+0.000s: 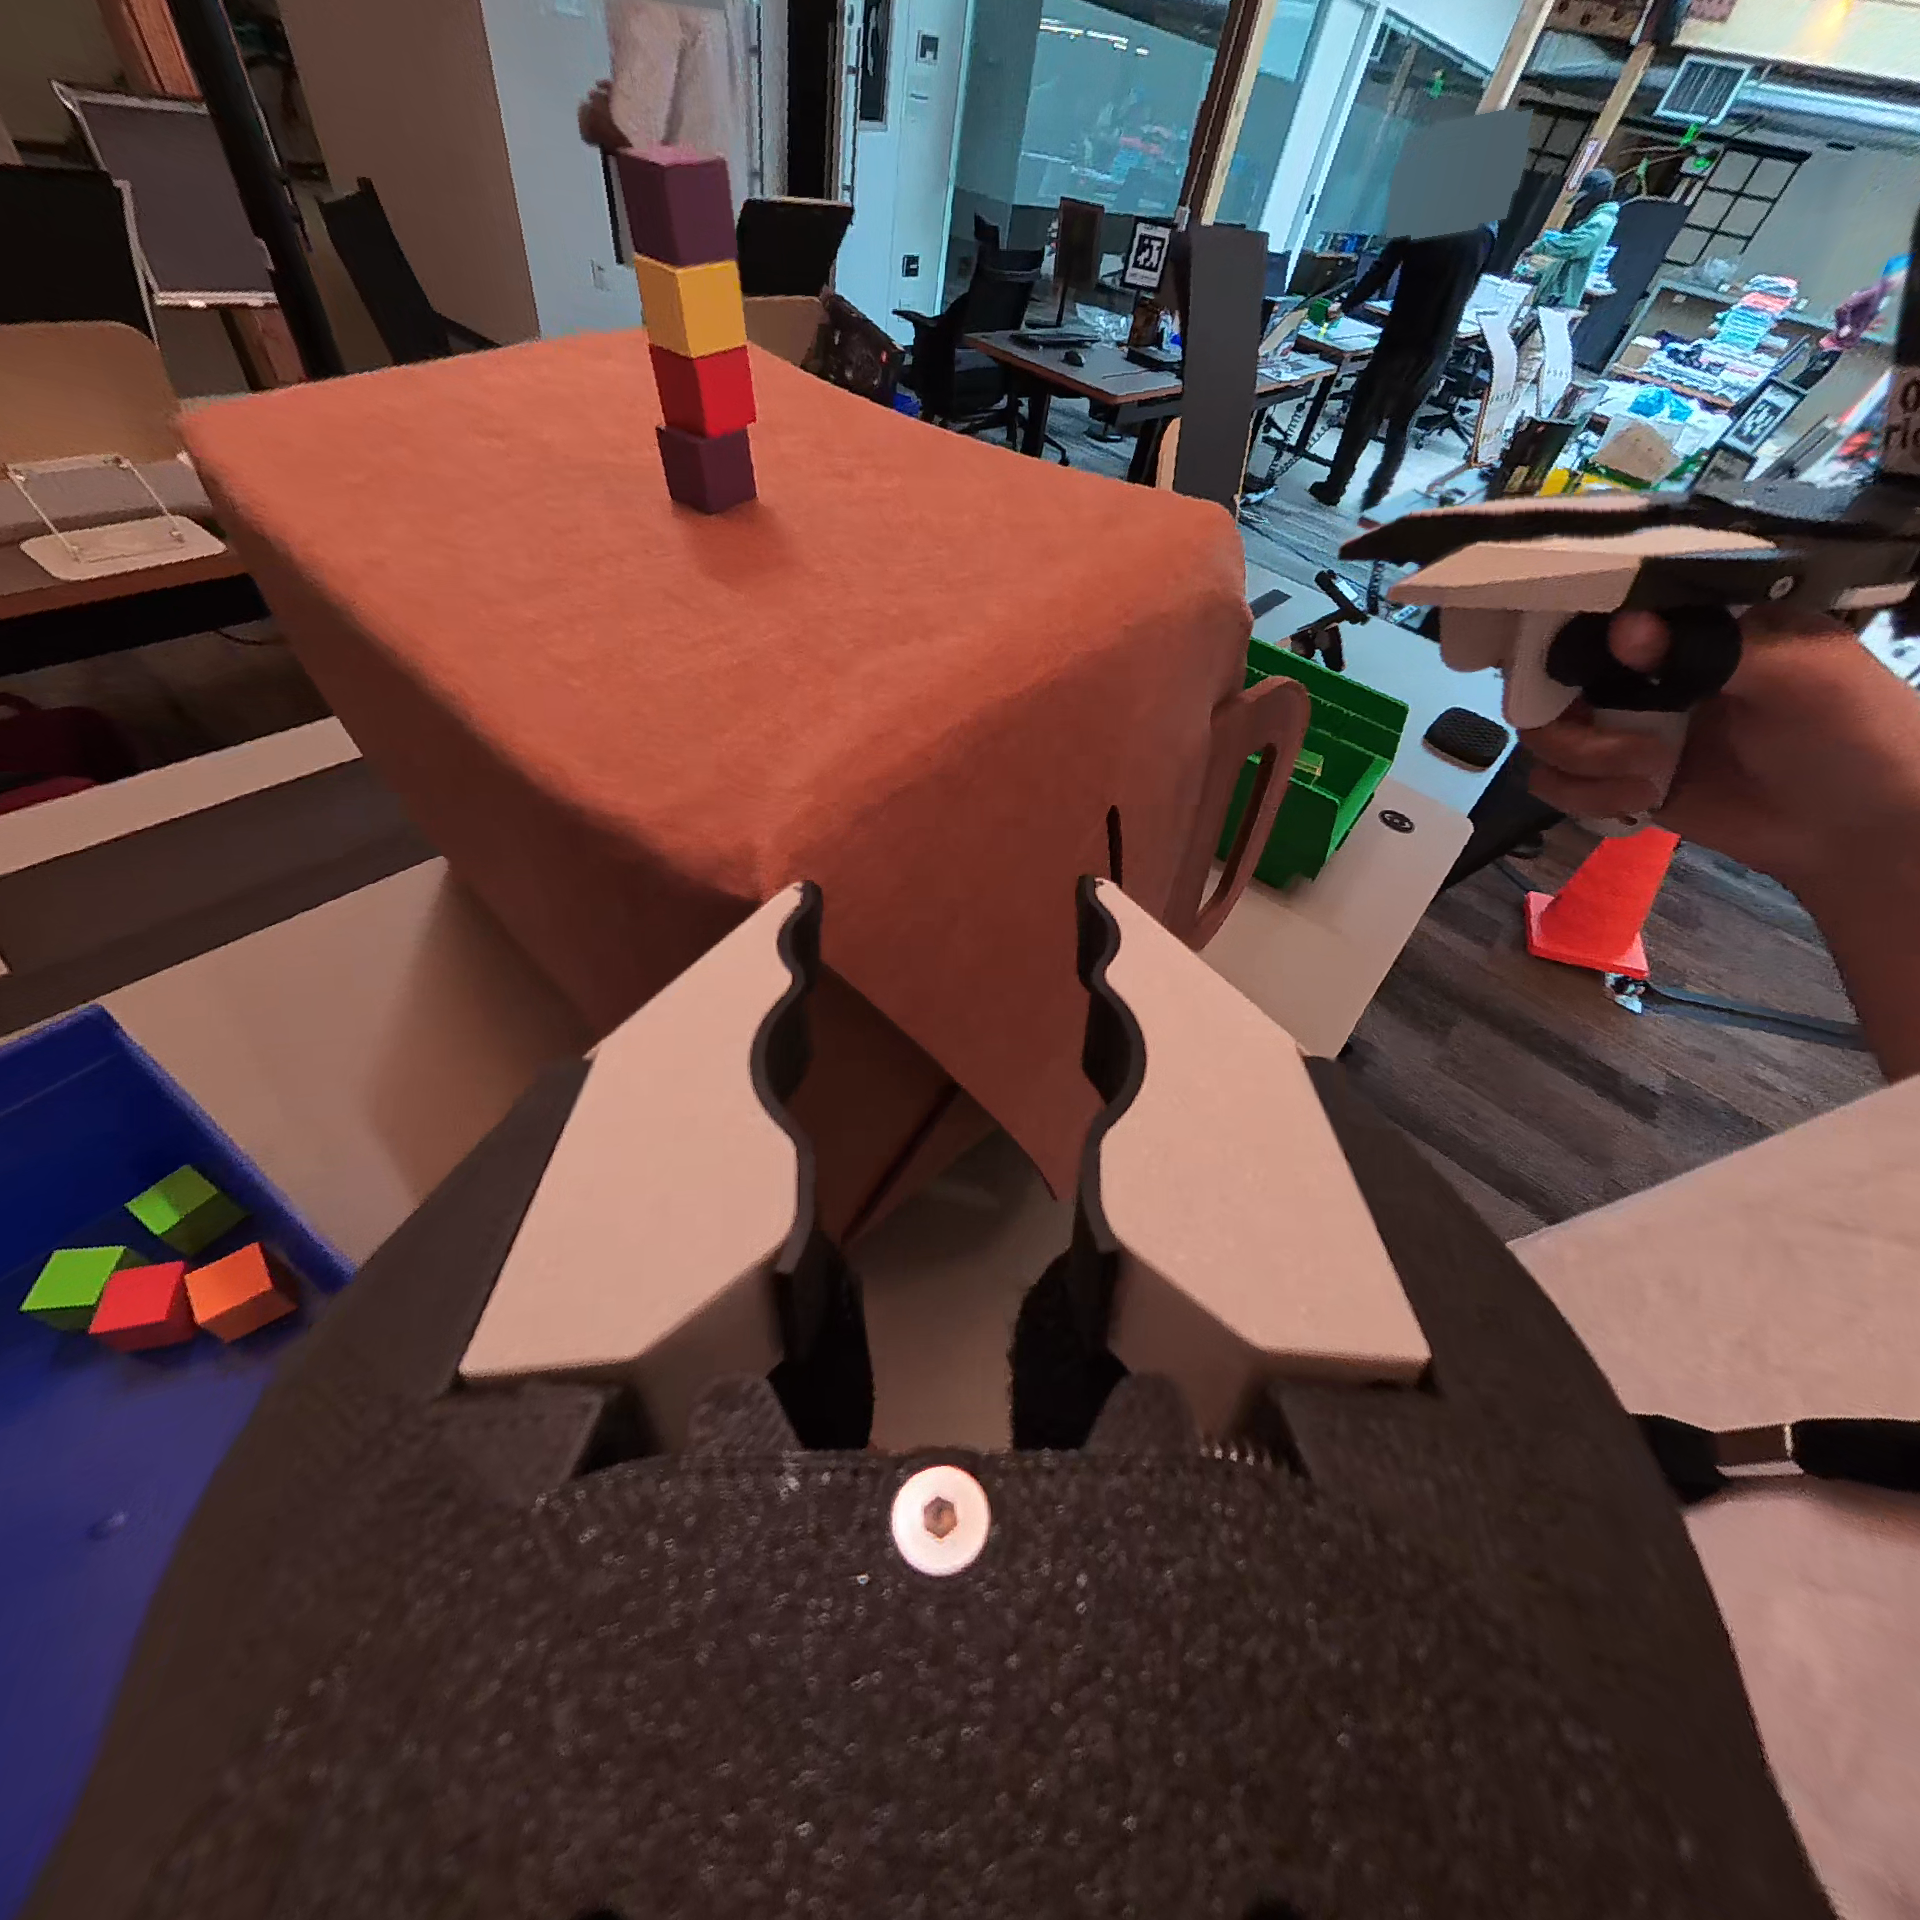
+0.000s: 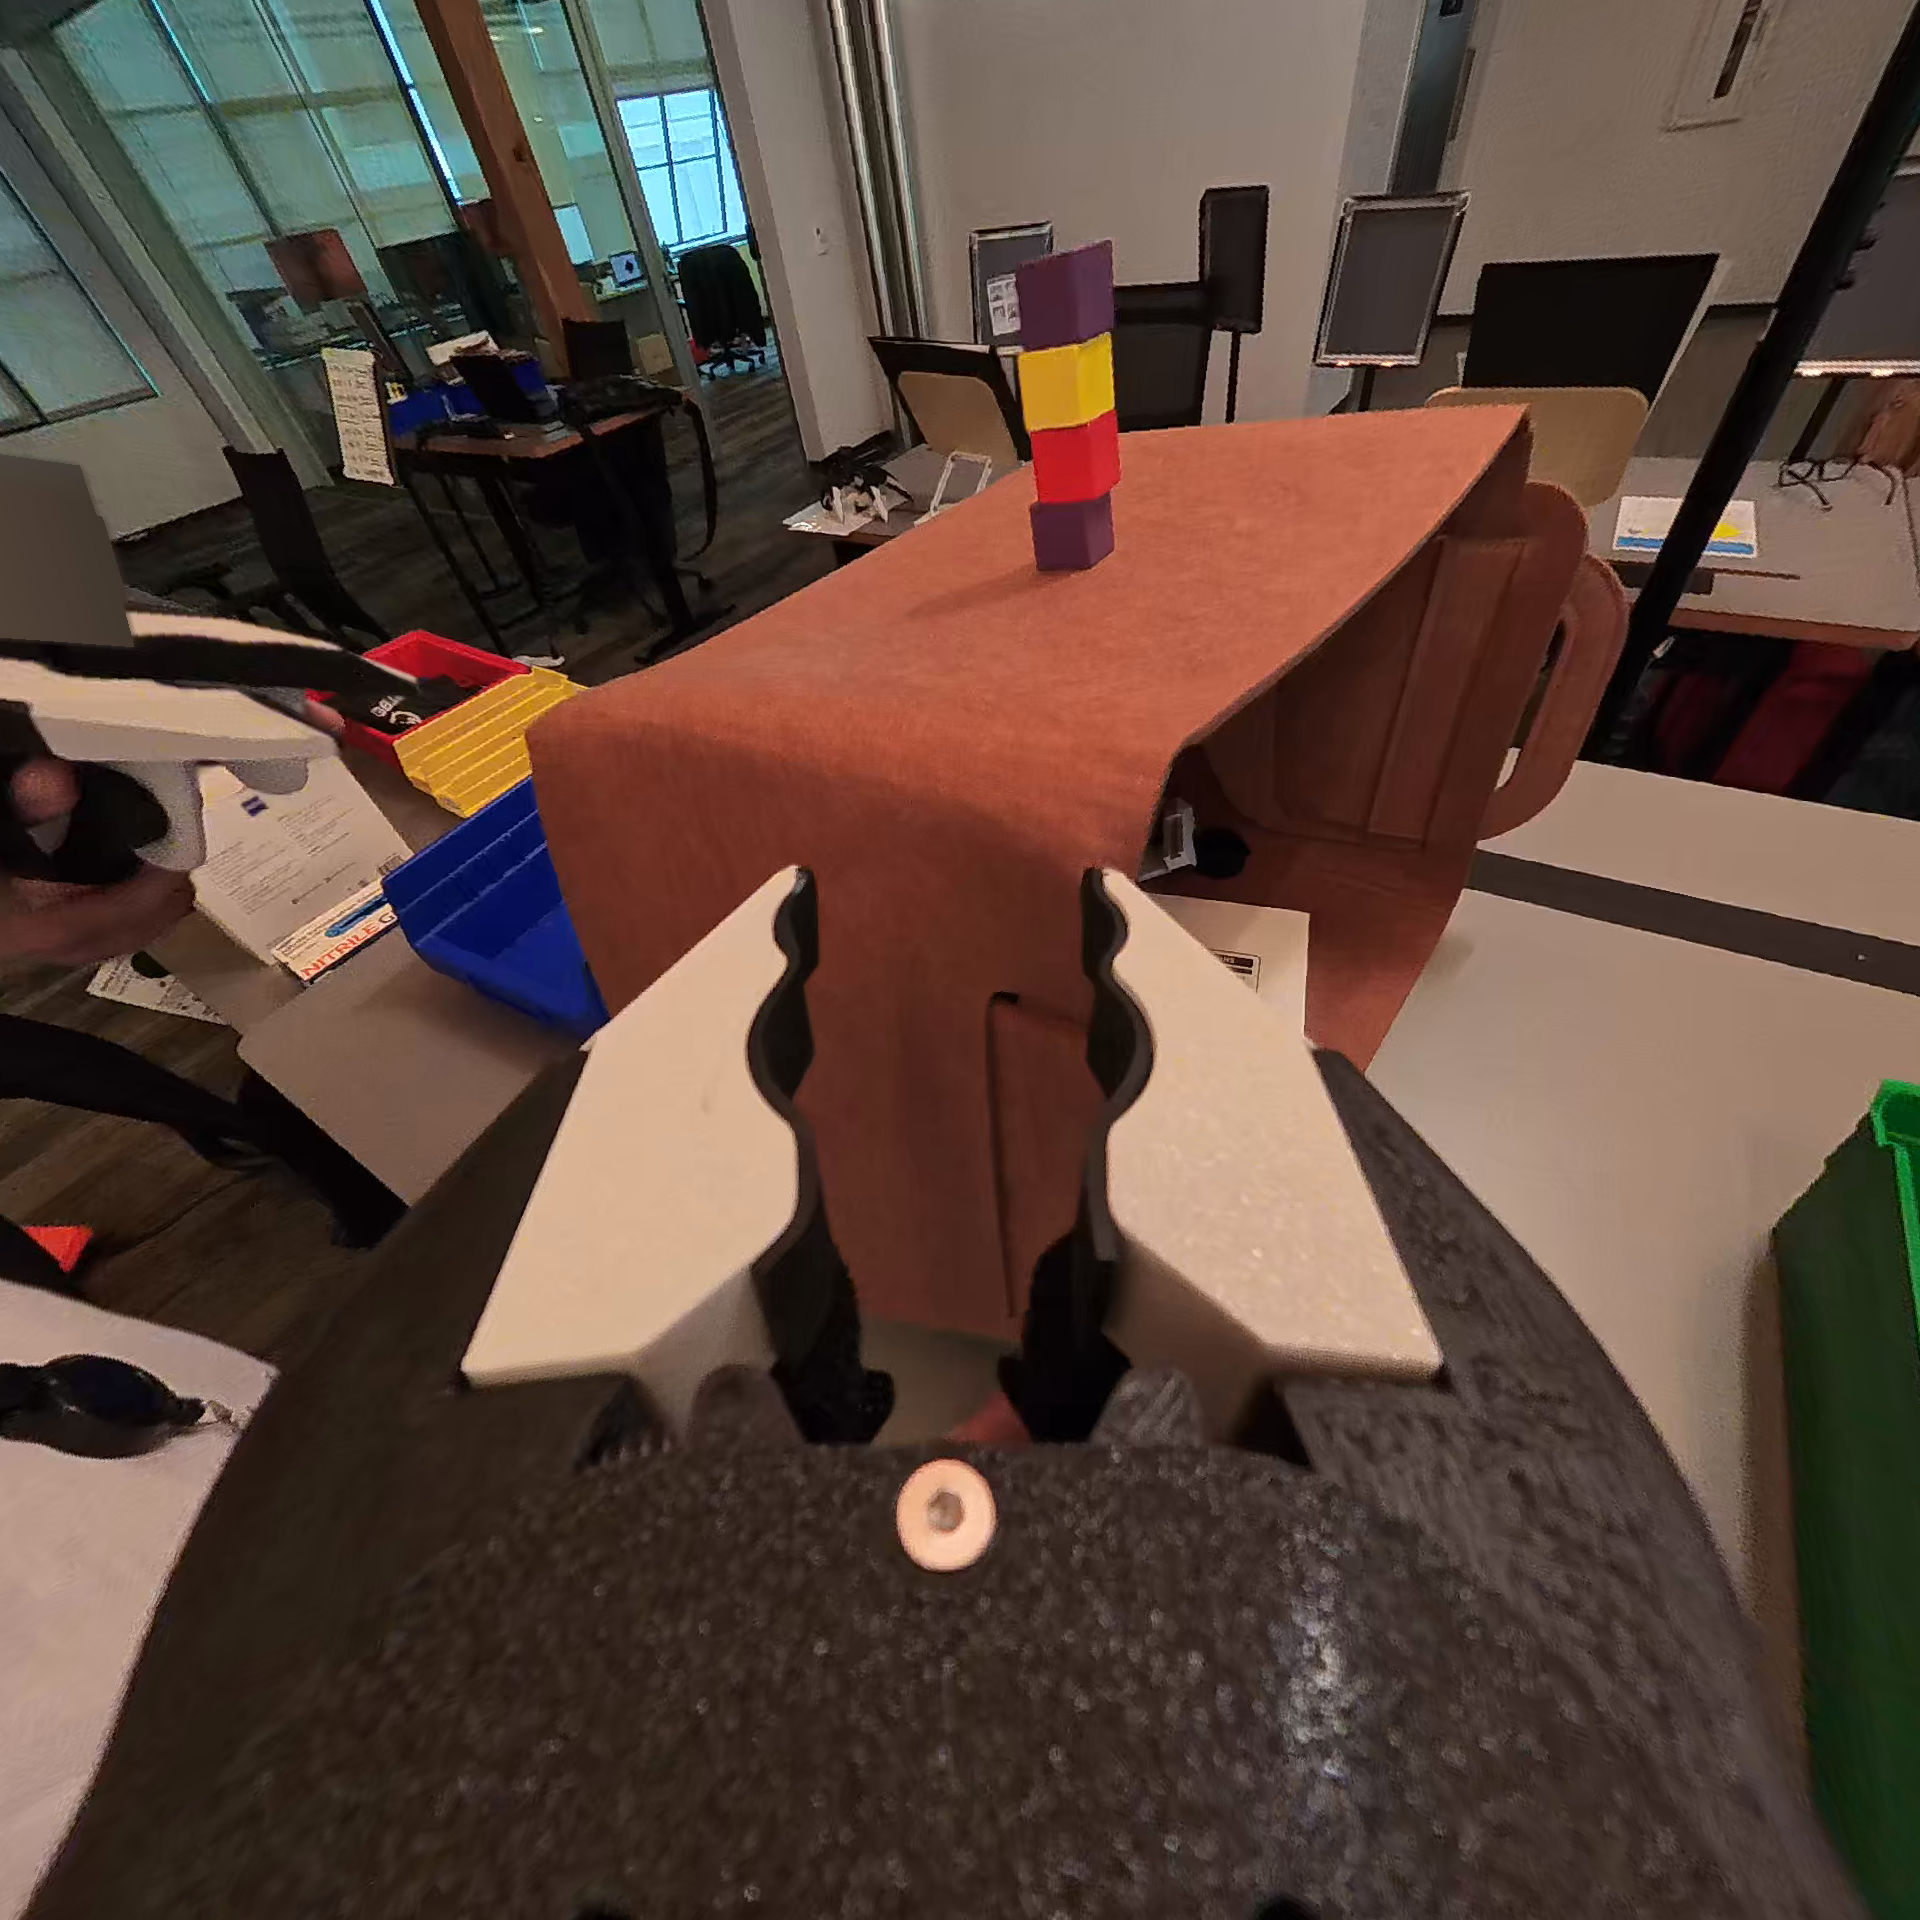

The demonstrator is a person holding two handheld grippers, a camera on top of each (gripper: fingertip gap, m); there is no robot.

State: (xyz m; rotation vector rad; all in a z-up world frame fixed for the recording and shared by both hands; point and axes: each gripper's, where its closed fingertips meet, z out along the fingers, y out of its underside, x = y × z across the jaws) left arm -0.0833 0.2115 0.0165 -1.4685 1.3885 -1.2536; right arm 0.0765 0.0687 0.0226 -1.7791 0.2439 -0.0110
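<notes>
A tower of cubes [image 1: 698, 330] stands upright on a brown felt cover [image 1: 727, 665] draped over a box: purple at the bottom, then red, yellow and purple on top. It also shows in the right wrist view [image 2: 1072, 405] on the same cover [image 2: 935, 727]. My left gripper [image 1: 945, 894] is open and empty, well short of the tower, near the cover's front edge. My right gripper [image 2: 945, 883] is open and empty, also back from the tower. The right gripper shows at the right of the left wrist view [image 1: 1558, 551], held in a hand. The left gripper shows at the left of the right wrist view [image 2: 197, 686].
A blue bin [image 1: 73, 1455] at lower left holds green, red and orange cubes [image 1: 156, 1278]. A green bin [image 1: 1309, 769] sits right of the cover, with an orange cone [image 1: 1600, 904] on the floor. Red, yellow and blue bins [image 2: 468, 748] stand left of the cover. People stand by desks behind.
</notes>
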